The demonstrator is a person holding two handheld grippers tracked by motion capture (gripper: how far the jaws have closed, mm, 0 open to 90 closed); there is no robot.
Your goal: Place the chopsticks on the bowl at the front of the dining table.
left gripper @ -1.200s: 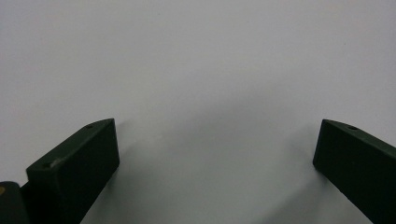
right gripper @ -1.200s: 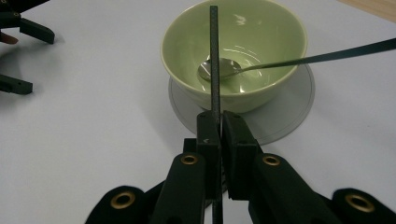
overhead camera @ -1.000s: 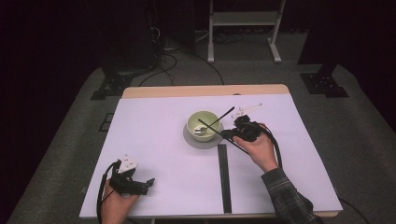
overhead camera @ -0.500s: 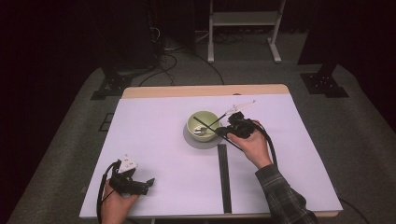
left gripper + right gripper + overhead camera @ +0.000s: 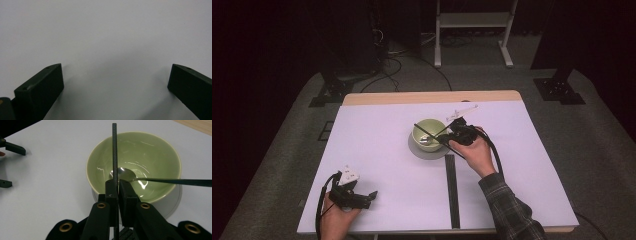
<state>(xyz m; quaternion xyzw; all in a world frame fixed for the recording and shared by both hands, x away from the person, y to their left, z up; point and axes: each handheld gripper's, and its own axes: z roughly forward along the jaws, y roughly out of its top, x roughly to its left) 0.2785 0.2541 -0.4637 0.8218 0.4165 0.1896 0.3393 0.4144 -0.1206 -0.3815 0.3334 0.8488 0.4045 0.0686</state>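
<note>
A pale green bowl (image 5: 430, 128) (image 5: 150, 152) stands on a grey saucer (image 5: 422, 153) (image 5: 172, 206) near the table's middle. A metal spoon (image 5: 426, 141) (image 5: 125, 173) lies inside it, its dark handle leaning over the rim. My right gripper (image 5: 451, 136) (image 5: 118, 186) hovers at the bowl's right edge, shut on a thin black stick (image 5: 424, 128) (image 5: 114, 150) that reaches across the bowl. My left gripper (image 5: 371, 196) (image 5: 116, 68) rests on the white table at the front left, open, with nothing between its jaws.
A long black strip (image 5: 452, 192) lies on the white tabletop (image 5: 377, 135) in front of the bowl, running toward the front edge. A bare wooden edge (image 5: 432, 97) borders the far side. Dark stands and cables sit on the floor beyond.
My right gripper has moved a little left, closer over the bowl, carrying the black stick so it now crosses the bowl. The left gripper has stayed put.
</note>
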